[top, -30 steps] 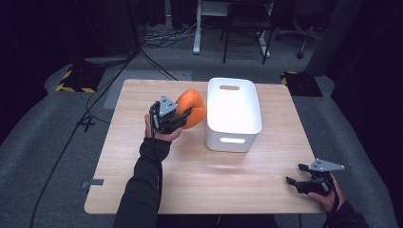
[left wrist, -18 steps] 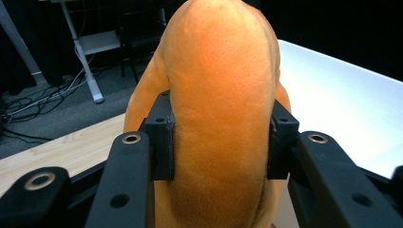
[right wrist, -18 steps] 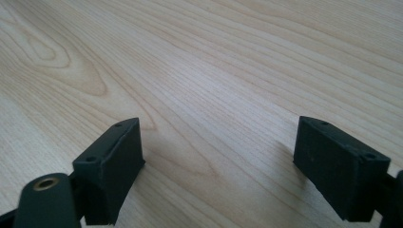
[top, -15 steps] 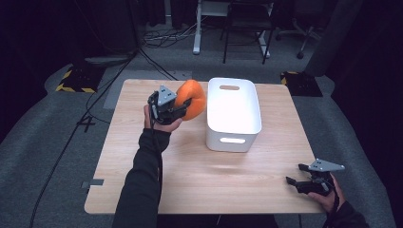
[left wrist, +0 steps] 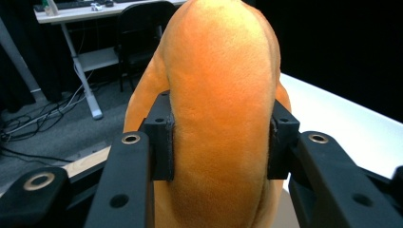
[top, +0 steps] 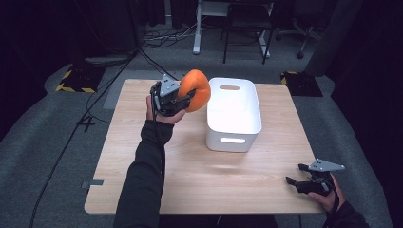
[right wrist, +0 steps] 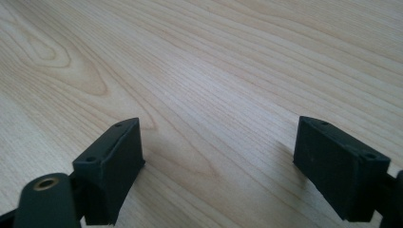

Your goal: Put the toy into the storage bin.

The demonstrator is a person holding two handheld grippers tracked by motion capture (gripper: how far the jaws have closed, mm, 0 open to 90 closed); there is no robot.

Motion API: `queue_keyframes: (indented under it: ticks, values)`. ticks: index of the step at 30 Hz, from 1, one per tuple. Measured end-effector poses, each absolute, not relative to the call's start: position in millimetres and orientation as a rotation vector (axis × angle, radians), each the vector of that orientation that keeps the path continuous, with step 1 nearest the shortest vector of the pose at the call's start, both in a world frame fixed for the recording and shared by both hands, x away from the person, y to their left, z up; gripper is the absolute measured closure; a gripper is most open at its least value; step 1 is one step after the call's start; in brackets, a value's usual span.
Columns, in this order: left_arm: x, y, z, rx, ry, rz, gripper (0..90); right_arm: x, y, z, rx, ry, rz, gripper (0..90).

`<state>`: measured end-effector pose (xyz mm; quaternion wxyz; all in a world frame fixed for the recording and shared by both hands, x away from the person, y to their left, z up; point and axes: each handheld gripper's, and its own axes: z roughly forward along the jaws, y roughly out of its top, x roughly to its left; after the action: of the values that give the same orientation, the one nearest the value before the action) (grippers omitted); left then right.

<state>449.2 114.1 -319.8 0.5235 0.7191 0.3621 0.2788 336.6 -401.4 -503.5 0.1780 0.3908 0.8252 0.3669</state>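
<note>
Orange plush toy [top: 197, 90] clamped in left gripper [top: 183, 99]; right gripper [top: 295, 182] wide; no legible writing.

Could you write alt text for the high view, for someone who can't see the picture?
A person's left gripper holds an orange plush toy in the air beside a white plastic bin on a light wooden table. The right gripper, jaws open, rests near the table's front right corner.

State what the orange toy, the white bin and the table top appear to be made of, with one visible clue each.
Orange toy: plush fabric, shown by its short fuzzy pile.
White bin: probably plastic, smooth matt walls with moulded handle slots.
Table top: light wood or wood-look laminate, with visible grain lines.
</note>
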Motion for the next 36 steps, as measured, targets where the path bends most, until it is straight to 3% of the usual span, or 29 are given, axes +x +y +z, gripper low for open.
queue_keyframes:
  ticks: [36]
  values:
    - [450,61,-296,1.766,0.730,0.618,56.4,336,-401,-504,1.104,2.335,1.039,16.8]
